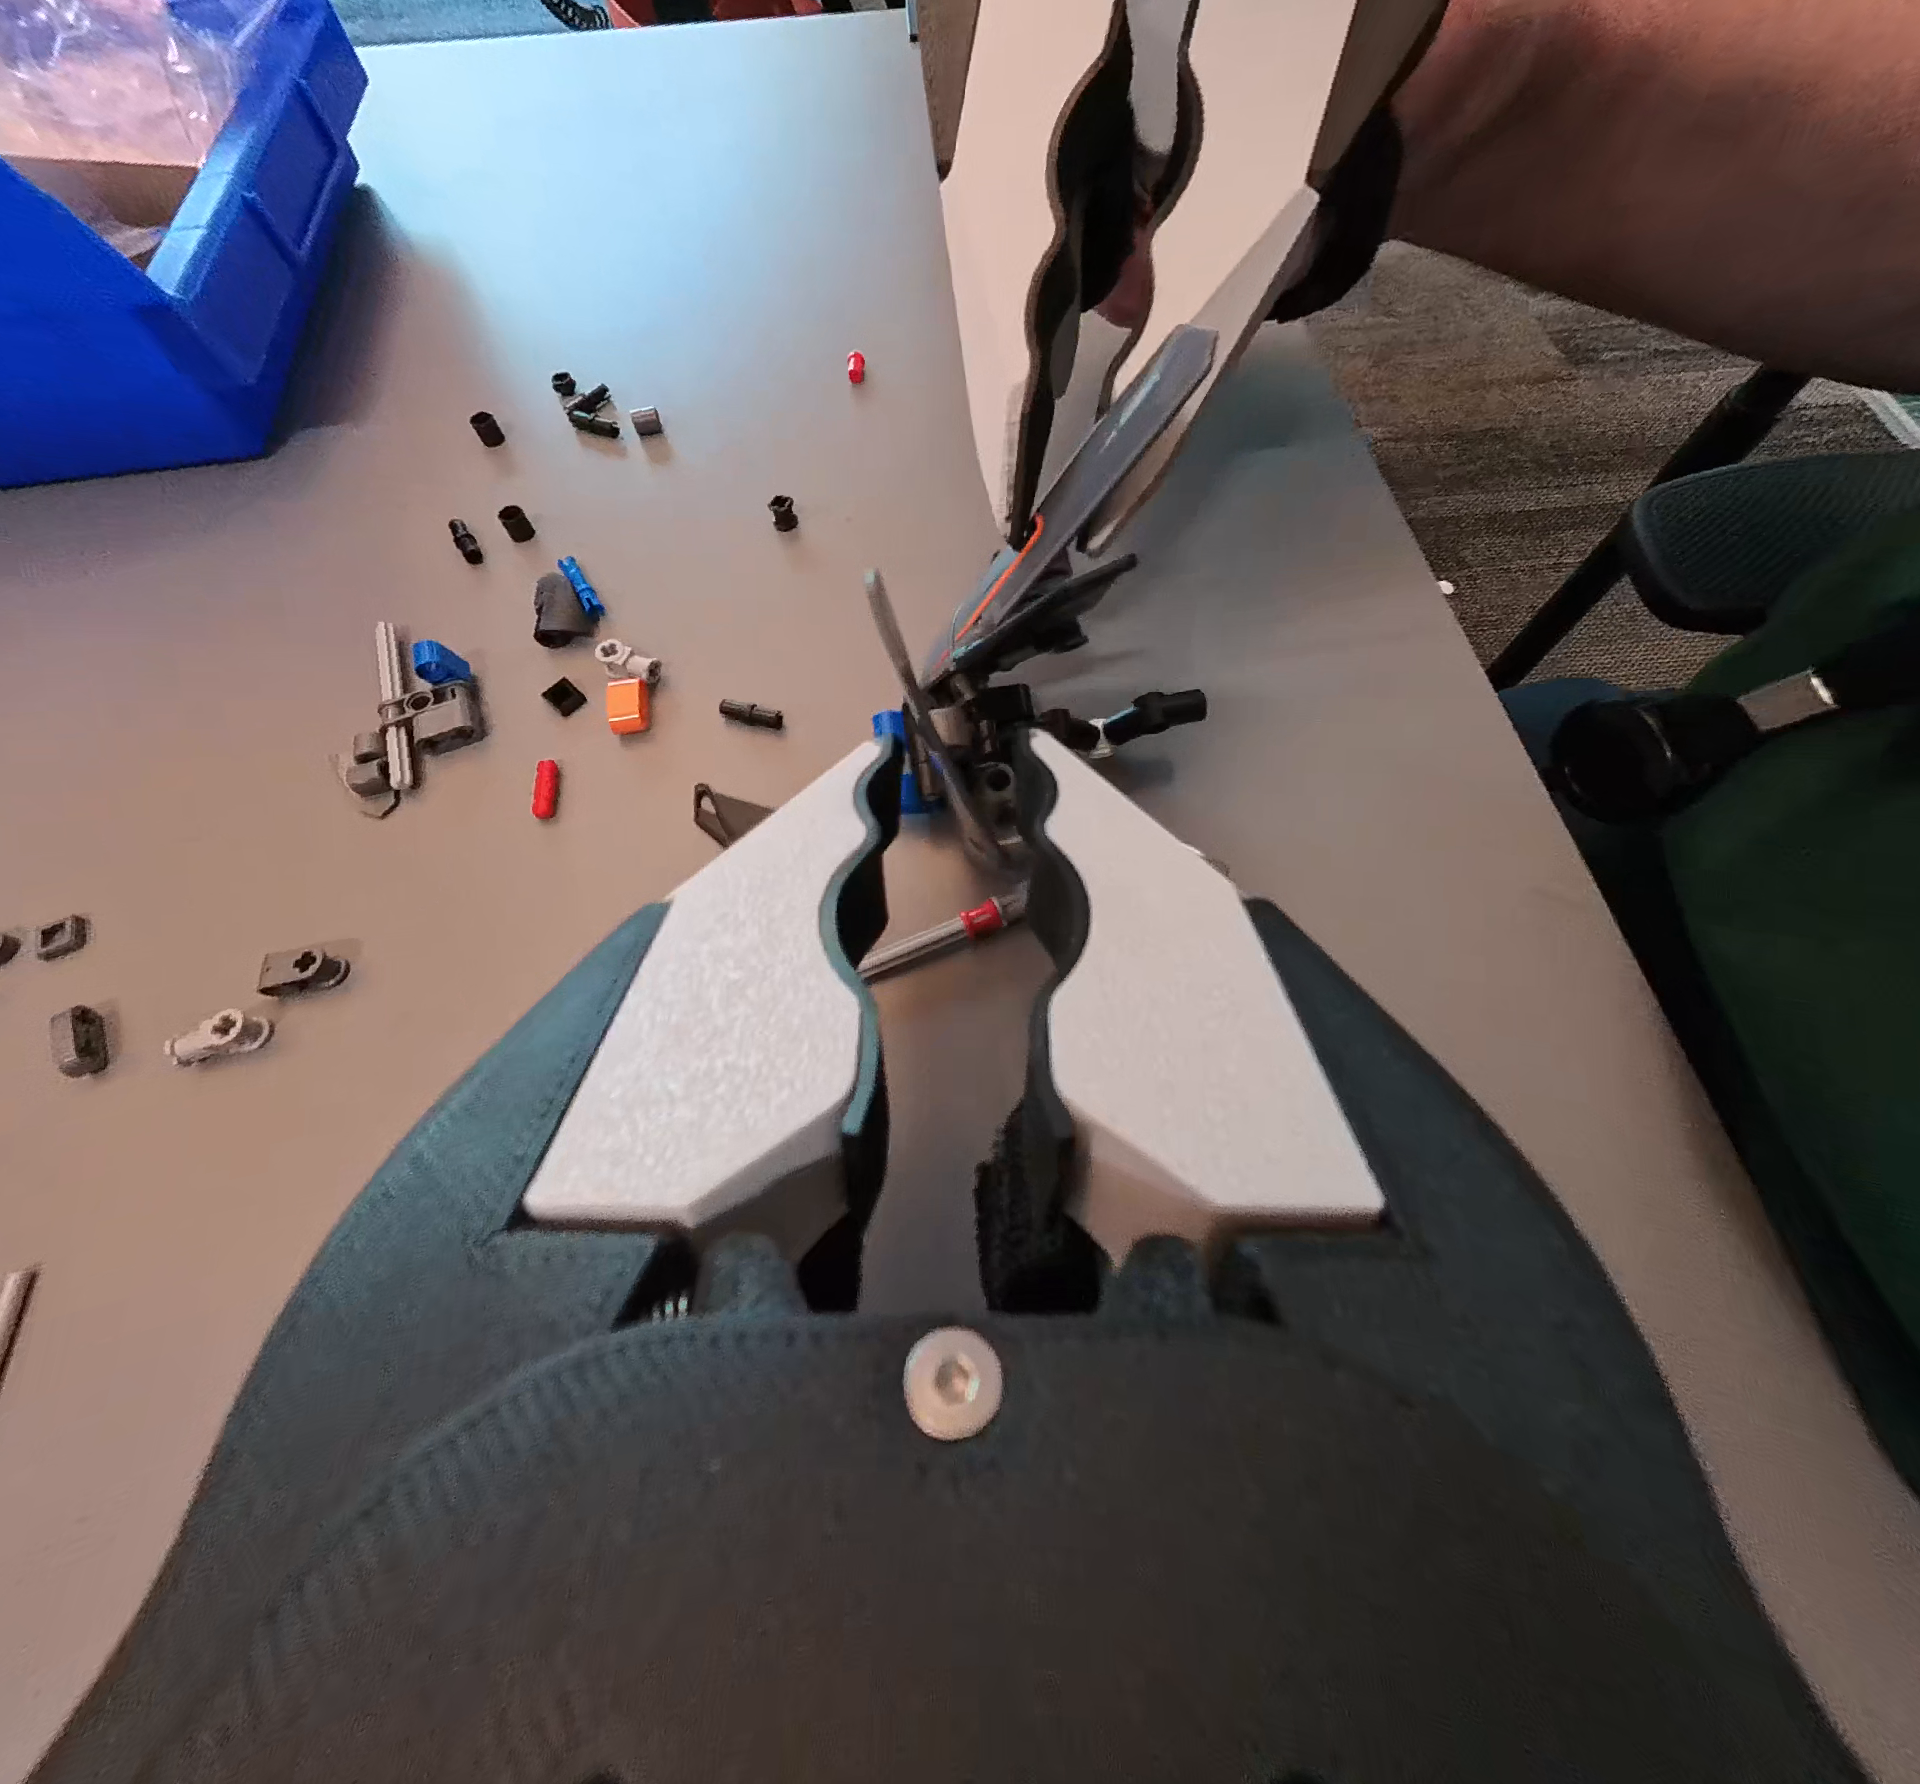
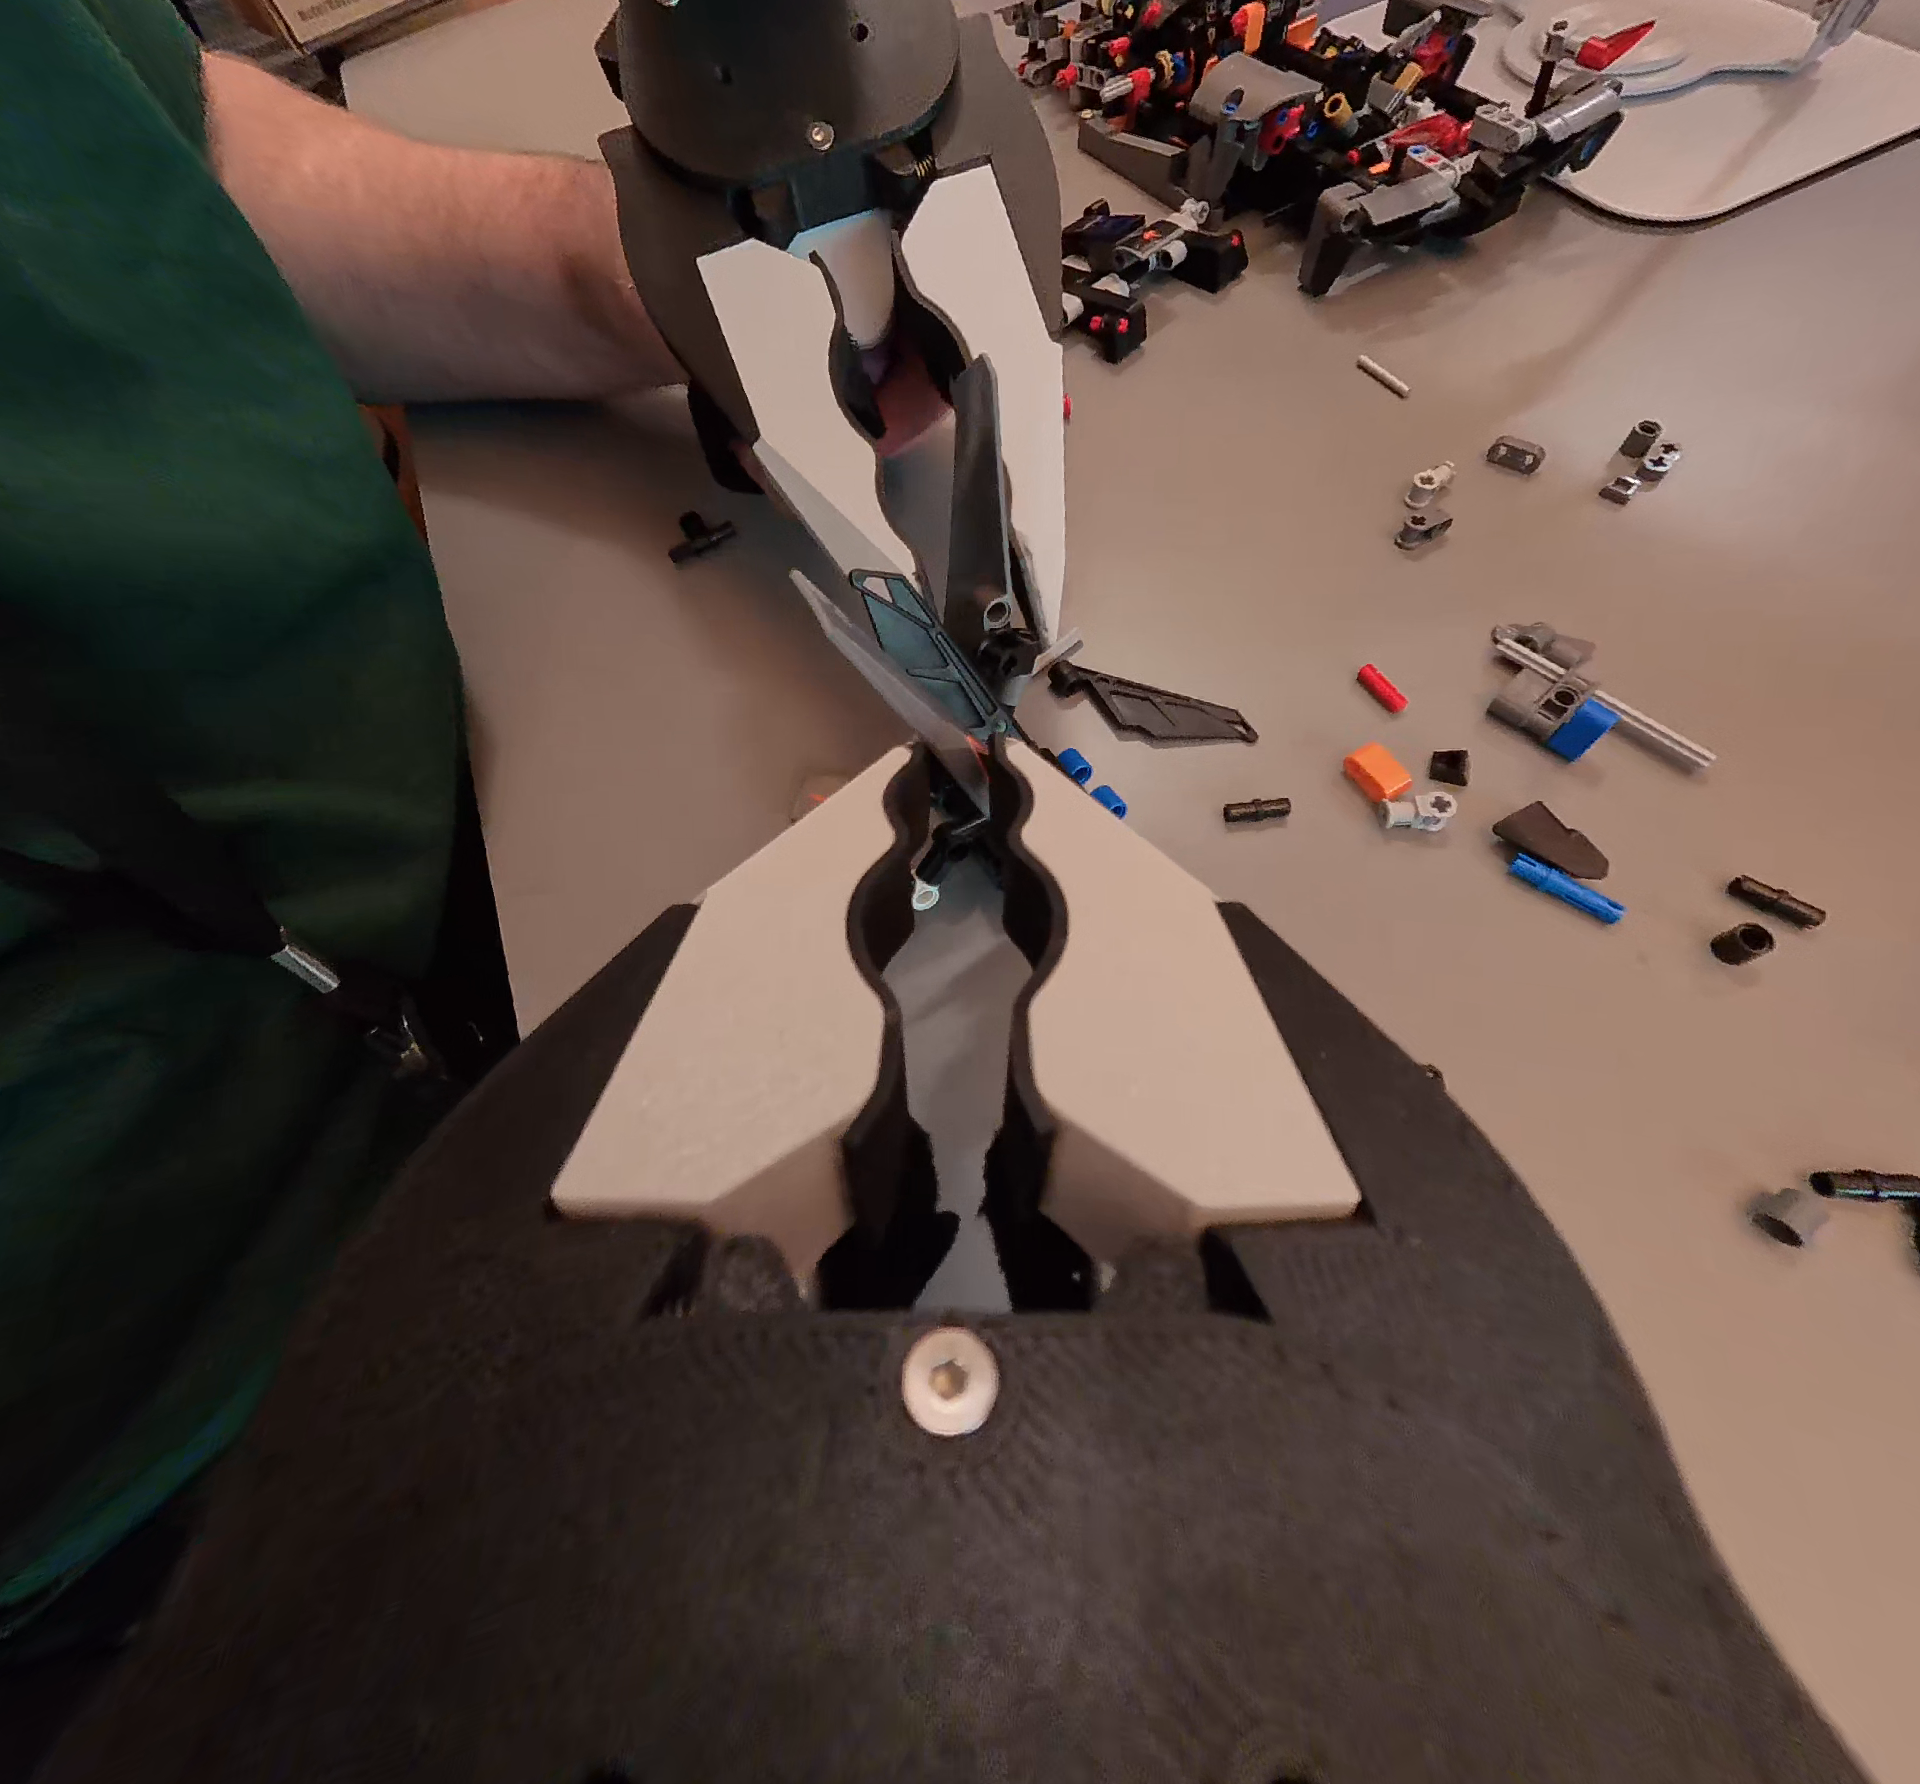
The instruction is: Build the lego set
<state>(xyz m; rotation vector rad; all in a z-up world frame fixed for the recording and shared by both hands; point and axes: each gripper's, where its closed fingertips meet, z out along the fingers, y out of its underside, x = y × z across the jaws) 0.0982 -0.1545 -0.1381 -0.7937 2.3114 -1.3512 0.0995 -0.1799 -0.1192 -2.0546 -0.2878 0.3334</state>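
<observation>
Above the near edge of the grey tabletop (image 1: 675, 207), the two tongs meet nose to nose over one small Lego sub-assembly (image 1: 977, 747), a cluster of dark Technic beams, black pins and thin grey-blue panels. The left tongs (image 1: 961, 799) are pressed together on its pin-and-beam end, with a blue connector showing beside their left tip. The right tongs (image 2: 961, 789) pinch the opposite end; in the left wrist view they come down from above and hold a flat dark panel with an orange stripe (image 1: 1039, 571).

I would judge the piece very light and stiff in its parts, yet weak at its joints. The panels are thin and smooth and look likely to slip or twist off their pins if squeezed on the flat. The better hold looks to be the chunky beam core, where the holes and edges give the tips some purchase. Any push should run along the pin axis, not sideways.

Loose pins, an orange tile (image 2: 1377, 770) and a grey axle cluster (image 2: 1569, 706) lie scattered nearby. The large car chassis (image 2: 1299, 103) sits well apart at the far side.
</observation>
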